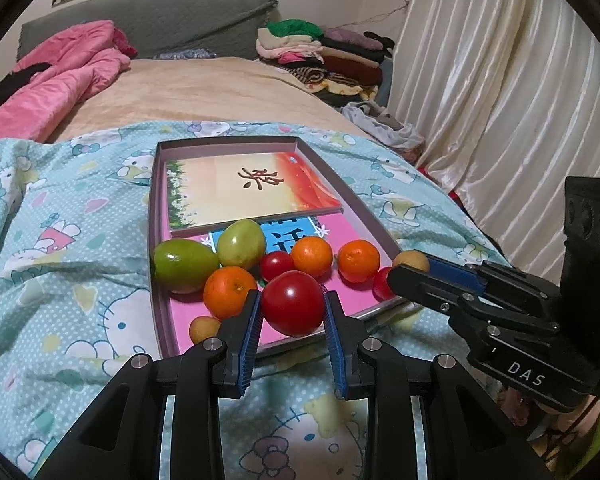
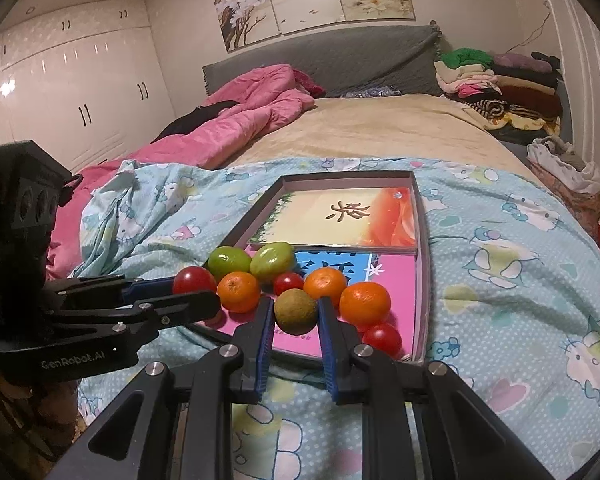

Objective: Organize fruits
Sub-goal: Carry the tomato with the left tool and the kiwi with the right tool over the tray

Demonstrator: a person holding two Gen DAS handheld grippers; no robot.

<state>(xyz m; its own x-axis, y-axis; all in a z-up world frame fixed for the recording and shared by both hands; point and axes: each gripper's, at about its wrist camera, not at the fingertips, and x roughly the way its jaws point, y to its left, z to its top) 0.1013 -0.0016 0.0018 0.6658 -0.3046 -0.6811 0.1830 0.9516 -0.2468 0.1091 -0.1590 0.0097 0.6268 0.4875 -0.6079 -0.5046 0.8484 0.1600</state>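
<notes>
Left gripper jaws clamp the red tomato between them; right gripper jaws clamp a brown fruit.

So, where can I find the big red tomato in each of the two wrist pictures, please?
Left wrist view: the big red tomato is low in the centre, between the left tool's blue pads.
Right wrist view: the same tomato sits left of centre, partly hidden behind the left tool's black finger.
Shared landmark: the card with the dark brush character, at the far end of the tray.
</notes>
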